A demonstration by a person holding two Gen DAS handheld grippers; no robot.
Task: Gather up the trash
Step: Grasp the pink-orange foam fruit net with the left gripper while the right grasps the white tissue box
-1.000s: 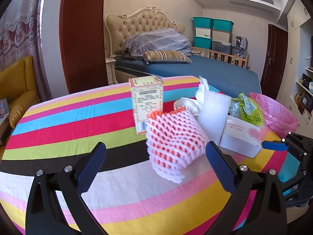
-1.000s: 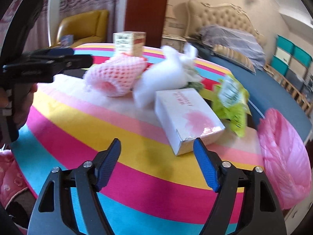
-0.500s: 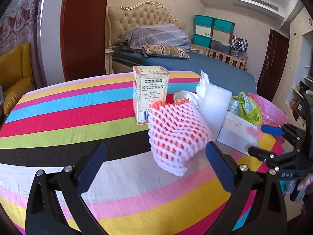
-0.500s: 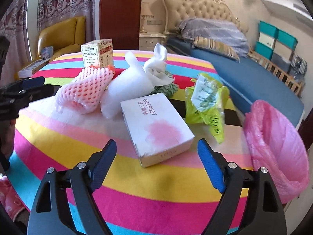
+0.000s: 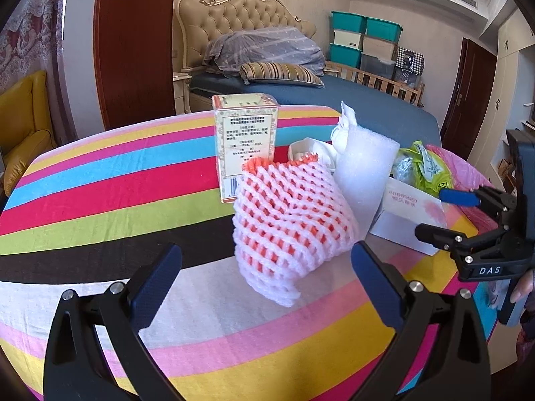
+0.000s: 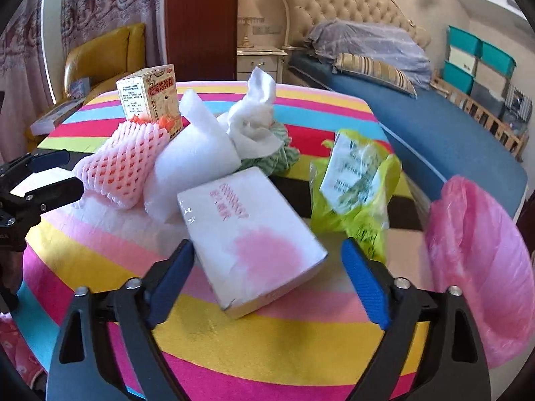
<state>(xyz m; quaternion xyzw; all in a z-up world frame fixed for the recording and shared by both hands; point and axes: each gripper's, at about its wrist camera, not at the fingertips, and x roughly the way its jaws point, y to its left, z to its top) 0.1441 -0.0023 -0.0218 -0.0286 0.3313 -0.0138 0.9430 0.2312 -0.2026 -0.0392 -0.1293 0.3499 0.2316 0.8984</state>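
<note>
White flat cardboard box [image 6: 250, 234] sits between our right gripper [image 6: 267, 277] fingers, still opening; its wide face could slip. Left gripper [image 5: 267, 284] open, empty.

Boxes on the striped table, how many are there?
2: the tall carton upright at the far side, and the flat white box lying near the right gripper. Others may be hidden.

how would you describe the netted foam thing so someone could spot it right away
On the striped round table, look at the trash pile's near-left edge, just in front of the upright printed carton. The foam fruit net lies there against a white foam roll; only it has a pink-white diamond mesh with orange inside.
</note>
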